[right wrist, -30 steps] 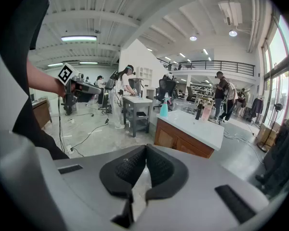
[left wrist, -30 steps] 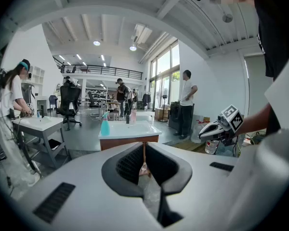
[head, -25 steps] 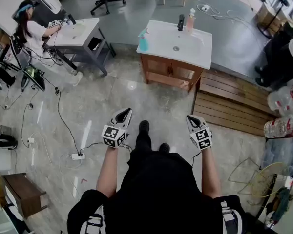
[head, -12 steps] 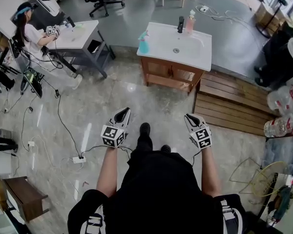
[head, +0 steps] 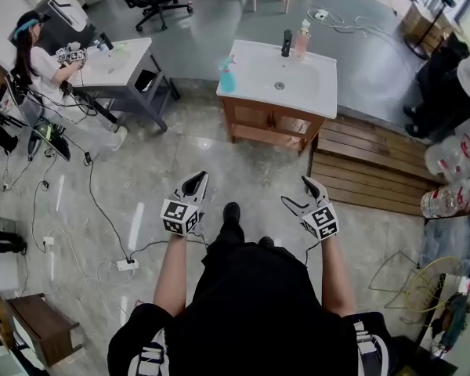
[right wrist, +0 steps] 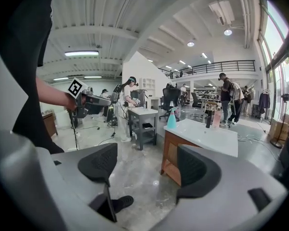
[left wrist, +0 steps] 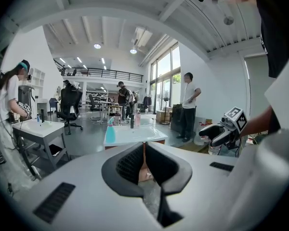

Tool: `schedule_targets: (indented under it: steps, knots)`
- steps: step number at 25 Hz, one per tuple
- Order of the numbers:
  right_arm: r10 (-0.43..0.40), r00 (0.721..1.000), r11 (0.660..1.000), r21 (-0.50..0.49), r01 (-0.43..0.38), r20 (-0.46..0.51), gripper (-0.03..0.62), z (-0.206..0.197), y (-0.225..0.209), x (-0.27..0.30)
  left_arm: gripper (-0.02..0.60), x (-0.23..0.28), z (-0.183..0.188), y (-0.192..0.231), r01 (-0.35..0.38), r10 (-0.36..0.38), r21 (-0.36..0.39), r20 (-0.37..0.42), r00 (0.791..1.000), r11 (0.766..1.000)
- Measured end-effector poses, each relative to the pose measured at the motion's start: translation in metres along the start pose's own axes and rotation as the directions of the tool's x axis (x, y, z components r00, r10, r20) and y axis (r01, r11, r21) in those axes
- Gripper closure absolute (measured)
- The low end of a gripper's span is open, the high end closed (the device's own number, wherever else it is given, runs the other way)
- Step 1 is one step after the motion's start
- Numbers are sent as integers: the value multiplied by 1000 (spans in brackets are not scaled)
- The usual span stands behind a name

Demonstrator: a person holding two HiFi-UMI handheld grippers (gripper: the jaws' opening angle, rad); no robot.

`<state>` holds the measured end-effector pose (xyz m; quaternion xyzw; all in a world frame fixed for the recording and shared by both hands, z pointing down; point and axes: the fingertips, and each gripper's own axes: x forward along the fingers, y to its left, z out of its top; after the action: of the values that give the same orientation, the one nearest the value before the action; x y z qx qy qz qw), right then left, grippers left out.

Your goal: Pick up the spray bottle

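Note:
The teal spray bottle [head: 229,75] stands upright on the near left corner of a white sink counter [head: 298,84], well ahead of both grippers. It also shows in the left gripper view as the spray bottle [left wrist: 110,131] and in the right gripper view as the spray bottle [right wrist: 171,119]. My left gripper [head: 196,183] is held out over the floor, its jaws shut and empty. My right gripper [head: 298,193] is at the same height beside it, jaws opening, nothing between them. A black faucet [head: 287,42] and a pink bottle [head: 301,39] stand at the counter's back.
The counter rests on a wooden cabinet [head: 270,124]. A wooden pallet [head: 368,167] lies on the floor to its right. At far left a person sits at a grey table [head: 121,61]. Cables and a power strip [head: 125,264] lie on the floor at left.
The right gripper's jaws have gone from shut to wide apart. Both grippers and the person have moved forward toward the sink counter.

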<state>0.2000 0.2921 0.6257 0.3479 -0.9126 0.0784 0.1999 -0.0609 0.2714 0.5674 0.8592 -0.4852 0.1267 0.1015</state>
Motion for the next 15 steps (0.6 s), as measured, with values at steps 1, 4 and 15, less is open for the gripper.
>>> schedule_targets:
  steps: [1, 4, 15]
  knots:
    - [6, 1000, 1000, 2, -6, 5, 179, 2, 1, 1, 549, 1, 1, 1, 2, -2, 1, 0, 1000, 1000]
    - [2, 1000, 1000, -1, -2, 13, 143, 5, 0, 4, 549, 4, 4, 3, 4, -4, 3, 1, 1000, 1000]
    - [-36, 999, 999, 2, 36, 7, 135, -1, -13, -5, 549, 13, 3, -5, 19, -19, 4, -6, 1000, 1000]
